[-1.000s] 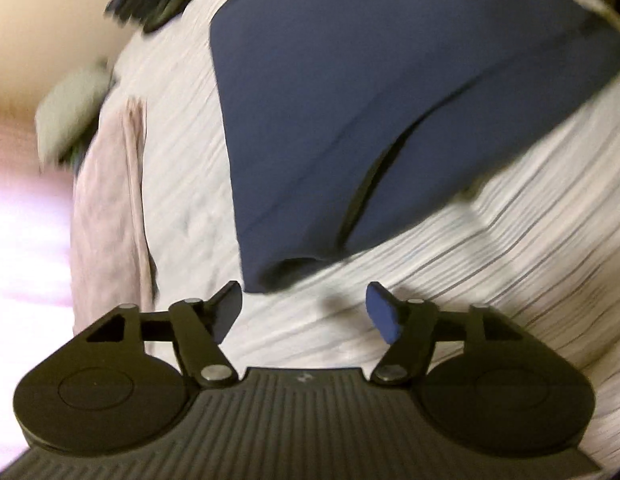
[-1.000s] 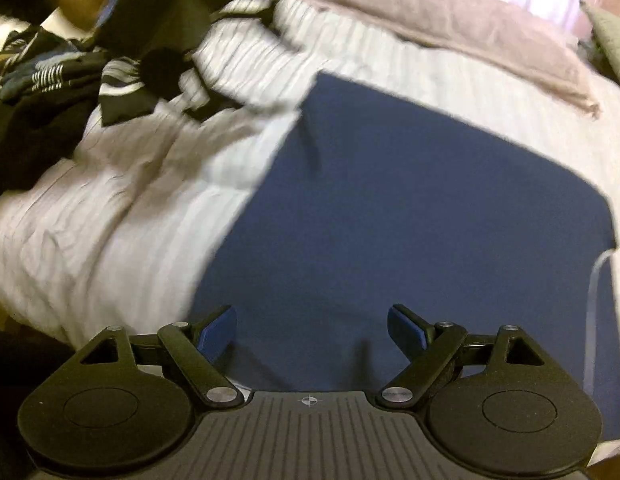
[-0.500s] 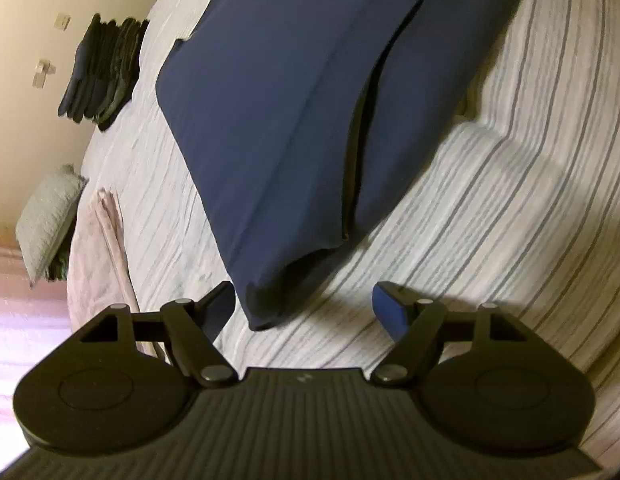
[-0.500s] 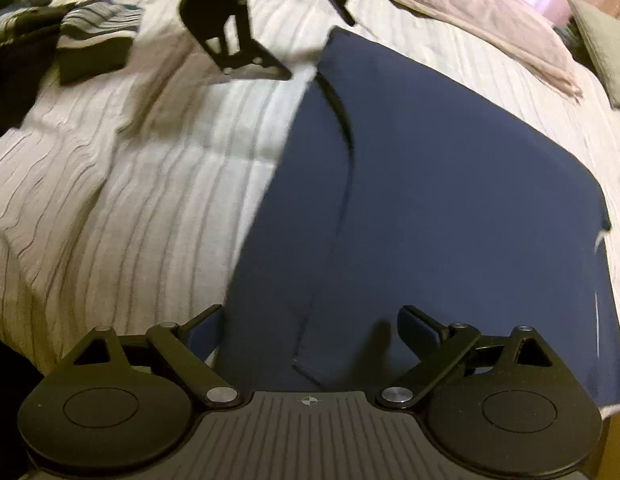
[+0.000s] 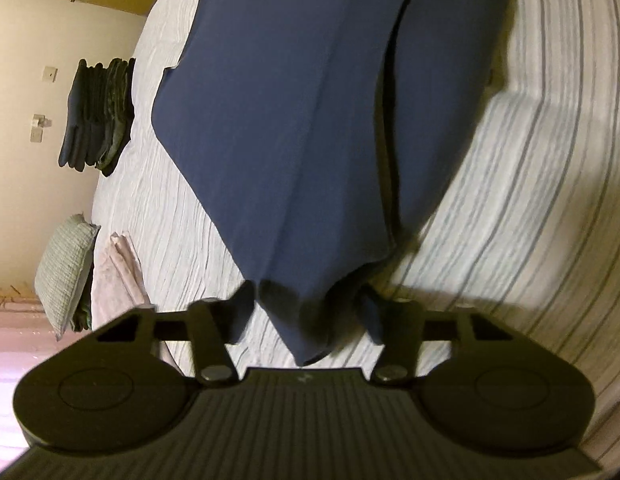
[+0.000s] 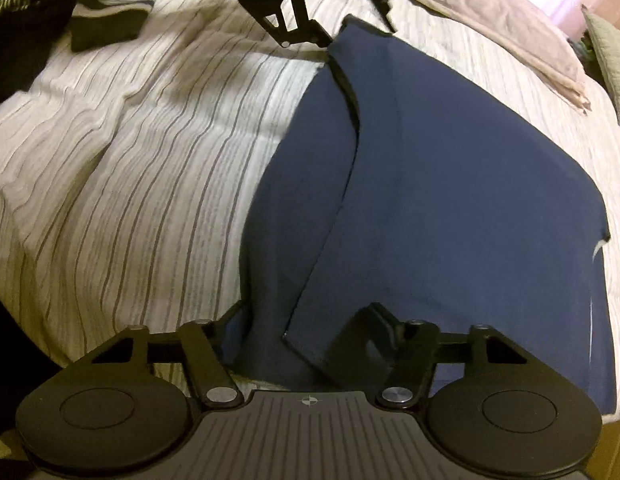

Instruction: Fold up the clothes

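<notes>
Here, opposite corners of navy garment [image 6: 449, 184] between spread left gripper [image 5: 306, 314] and right gripper [image 6: 310, 332], lower centre.

Left tool [image 6: 349, 8] cut off above.

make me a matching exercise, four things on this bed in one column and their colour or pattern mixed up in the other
Things:
1. folded garment
2. bedspread
3. blanket
4. pillow

Colour or pattern:
A. pale green, textured
B. navy blue
C. dusty pink
D. white with thin grey stripes

Pairs: 1-B, 2-D, 3-C, 4-A
</notes>
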`<action>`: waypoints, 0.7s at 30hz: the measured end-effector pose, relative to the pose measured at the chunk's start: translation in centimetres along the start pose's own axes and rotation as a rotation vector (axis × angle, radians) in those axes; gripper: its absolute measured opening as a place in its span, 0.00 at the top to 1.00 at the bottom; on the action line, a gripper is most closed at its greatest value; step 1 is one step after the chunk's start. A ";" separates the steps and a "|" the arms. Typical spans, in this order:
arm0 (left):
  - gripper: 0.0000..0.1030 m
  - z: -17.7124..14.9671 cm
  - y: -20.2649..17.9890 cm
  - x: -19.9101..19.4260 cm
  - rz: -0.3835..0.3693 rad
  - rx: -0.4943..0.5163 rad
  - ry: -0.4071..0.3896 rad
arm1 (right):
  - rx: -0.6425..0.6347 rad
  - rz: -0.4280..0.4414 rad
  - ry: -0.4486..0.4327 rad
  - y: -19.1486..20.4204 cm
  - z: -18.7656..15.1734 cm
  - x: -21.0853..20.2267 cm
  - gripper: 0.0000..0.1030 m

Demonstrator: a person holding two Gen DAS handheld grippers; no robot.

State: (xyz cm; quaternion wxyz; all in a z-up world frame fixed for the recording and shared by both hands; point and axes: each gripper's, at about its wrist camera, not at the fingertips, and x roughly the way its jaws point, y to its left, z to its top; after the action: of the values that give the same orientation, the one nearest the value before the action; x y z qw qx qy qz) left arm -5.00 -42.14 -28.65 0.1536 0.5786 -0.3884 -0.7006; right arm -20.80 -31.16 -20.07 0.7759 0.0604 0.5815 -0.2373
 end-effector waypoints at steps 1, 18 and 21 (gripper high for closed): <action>0.67 -0.1 0.1 0.0 -0.001 0.004 -0.006 | 0.009 -0.001 -0.001 0.0 0.0 -0.1 0.53; 0.92 2.7 11.0 -3.4 -0.096 -0.122 -0.027 | 0.336 0.042 -0.155 -8.8 -0.6 -9.7 1.00; 0.92 4.3 14.9 -3.2 -0.110 -0.110 -0.030 | 0.414 -0.001 -0.199 -12.0 -1.5 -12.0 1.00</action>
State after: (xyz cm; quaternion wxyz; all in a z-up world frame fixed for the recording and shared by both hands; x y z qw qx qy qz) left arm -11.54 -48.13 -15.58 0.1407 0.5791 -0.3193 -0.7368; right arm -29.91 -37.63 -7.15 0.8005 0.1944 0.4408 -0.3565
